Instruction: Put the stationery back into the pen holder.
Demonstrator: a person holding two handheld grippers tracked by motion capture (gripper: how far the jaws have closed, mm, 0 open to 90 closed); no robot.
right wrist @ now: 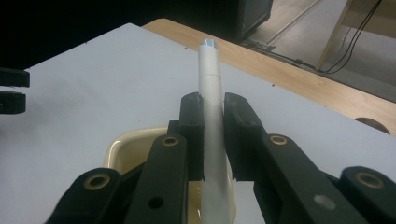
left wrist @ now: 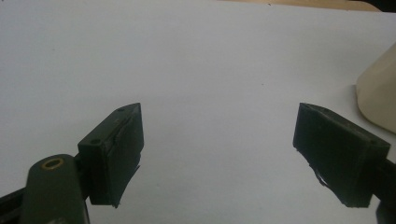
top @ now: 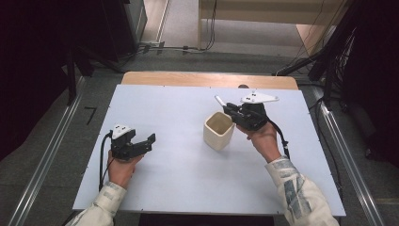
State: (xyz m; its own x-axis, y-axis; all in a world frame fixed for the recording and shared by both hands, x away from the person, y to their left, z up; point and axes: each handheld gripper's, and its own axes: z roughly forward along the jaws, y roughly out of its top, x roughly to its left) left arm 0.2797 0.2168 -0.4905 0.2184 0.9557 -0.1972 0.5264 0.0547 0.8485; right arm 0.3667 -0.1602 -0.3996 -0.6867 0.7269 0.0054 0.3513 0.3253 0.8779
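Note:
A cream square cup [top: 219,130] stands upright on the white table, right of centre. My right gripper [top: 229,108] hovers just behind and above the cup's far right rim, shut on a slim white pen-like stick [top: 219,100] that points up and away to the left. In the right gripper view the stick [right wrist: 209,84] runs between the pads, its lower end over the cup's opening [right wrist: 122,148]. My left gripper [top: 144,140] rests low at the table's left, open with nothing between its jaws. The left gripper view shows the cup's side [left wrist: 379,91] at far right.
The white table top [top: 179,169] has a wooden strip [top: 207,79] along its far edge with a small hole [right wrist: 371,123]. Grey floor, metal rails and cables surround the table. A person's sleeved forearms come in from the bottom.

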